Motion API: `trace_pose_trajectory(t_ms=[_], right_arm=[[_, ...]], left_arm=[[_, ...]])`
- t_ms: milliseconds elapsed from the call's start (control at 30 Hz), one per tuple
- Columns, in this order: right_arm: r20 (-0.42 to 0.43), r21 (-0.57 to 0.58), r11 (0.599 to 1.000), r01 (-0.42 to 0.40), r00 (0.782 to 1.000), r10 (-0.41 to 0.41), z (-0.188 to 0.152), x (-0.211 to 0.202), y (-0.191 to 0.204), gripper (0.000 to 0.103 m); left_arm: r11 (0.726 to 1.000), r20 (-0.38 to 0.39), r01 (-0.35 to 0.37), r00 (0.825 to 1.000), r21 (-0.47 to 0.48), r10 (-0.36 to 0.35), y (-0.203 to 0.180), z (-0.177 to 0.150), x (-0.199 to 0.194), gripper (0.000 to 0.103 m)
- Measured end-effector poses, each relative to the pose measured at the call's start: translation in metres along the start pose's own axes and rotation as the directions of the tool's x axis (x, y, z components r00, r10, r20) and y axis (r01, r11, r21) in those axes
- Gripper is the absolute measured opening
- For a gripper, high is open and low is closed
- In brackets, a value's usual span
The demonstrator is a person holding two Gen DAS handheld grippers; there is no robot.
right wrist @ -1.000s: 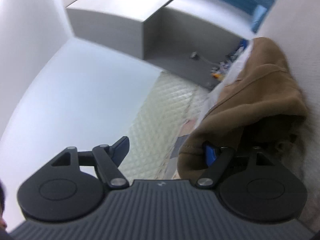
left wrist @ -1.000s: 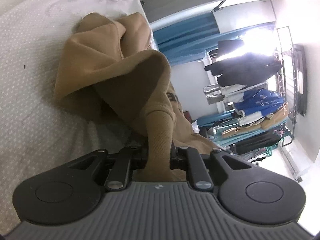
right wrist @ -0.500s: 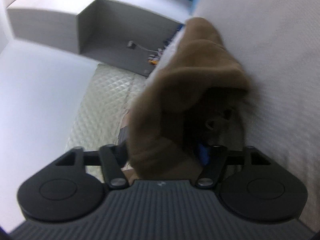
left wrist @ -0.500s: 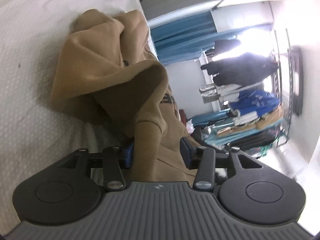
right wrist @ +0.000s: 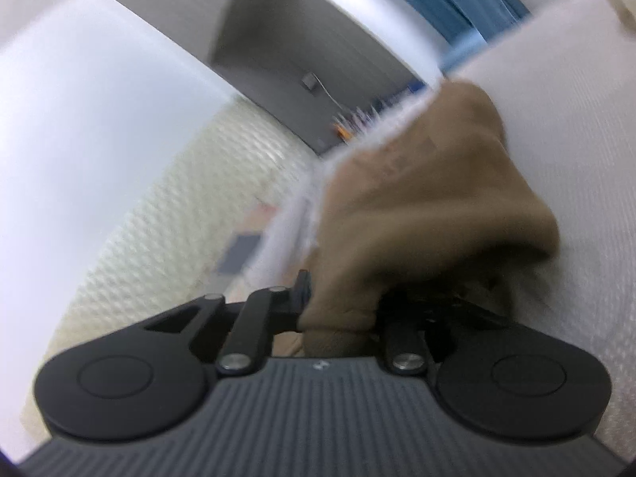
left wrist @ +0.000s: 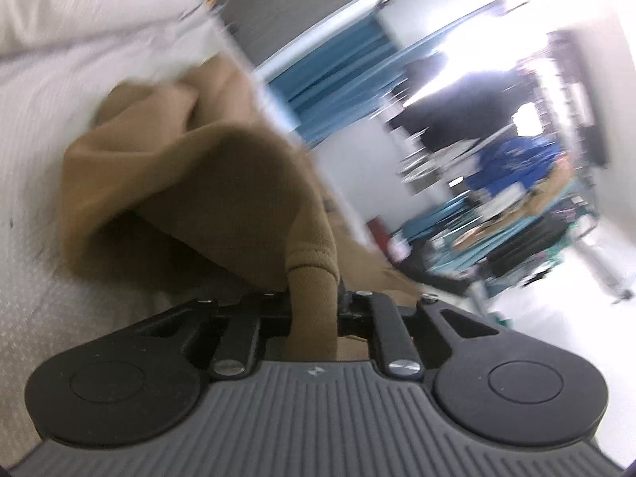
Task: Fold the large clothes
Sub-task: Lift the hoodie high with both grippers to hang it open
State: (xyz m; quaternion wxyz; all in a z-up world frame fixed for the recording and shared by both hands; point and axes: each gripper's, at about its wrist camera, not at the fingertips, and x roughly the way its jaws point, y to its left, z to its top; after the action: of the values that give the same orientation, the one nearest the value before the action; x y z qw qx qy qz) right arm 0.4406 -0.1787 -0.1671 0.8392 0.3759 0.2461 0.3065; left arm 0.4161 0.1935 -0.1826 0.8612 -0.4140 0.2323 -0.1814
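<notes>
While the tan garment (left wrist: 190, 183) is lying bunched on the white bedspread (left wrist: 47, 119), you are pinching a ribbed fold of it in your left gripper (left wrist: 314, 310), whose jaws are closing with the cloth squeezed between them. Your right gripper (right wrist: 342, 314) is also closing, its jaws clamping another bunch of the same tan cloth (right wrist: 429, 206) above the bedspread (right wrist: 588, 119). Beyond, a blurred rack of clothes (left wrist: 516, 183) is standing by blue curtains (left wrist: 330, 79).
</notes>
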Motion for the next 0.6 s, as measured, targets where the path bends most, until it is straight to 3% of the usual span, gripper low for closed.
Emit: trace_pose_trajectory(t_ms=[133, 300, 467, 600], right_arm=[[0.101, -0.035, 0.997, -0.073, 0.992, 0.076, 0.000, -0.040, 0.031, 0.018], [0.181, -0.149, 0.974, -0.173, 0.963, 0.198, 0.012, -0.082, 0.092, 0.018], [0.180, -0.258, 0.952, -0.167, 0.959, 0.217, 0.032, -0.133, 0.163, 0.018], [0.201, -0.322, 0.932, -0.168, 0.950, 0.240, 0.057, -0.163, 0.217, 0.018]], left_arm=[[0.993, 0.100, 0.064, 0.992, 0.099, -0.074, -0.050, -0.003, -0.049, 0.014], [0.981, 0.183, 0.132, 0.970, 0.143, -0.157, -0.101, -0.007, -0.111, 0.014], [0.971, 0.237, 0.143, 0.953, 0.191, -0.187, -0.169, 0.009, -0.161, 0.014], [0.951, 0.279, 0.118, 0.939, 0.284, -0.200, -0.245, 0.031, -0.203, 0.015]])
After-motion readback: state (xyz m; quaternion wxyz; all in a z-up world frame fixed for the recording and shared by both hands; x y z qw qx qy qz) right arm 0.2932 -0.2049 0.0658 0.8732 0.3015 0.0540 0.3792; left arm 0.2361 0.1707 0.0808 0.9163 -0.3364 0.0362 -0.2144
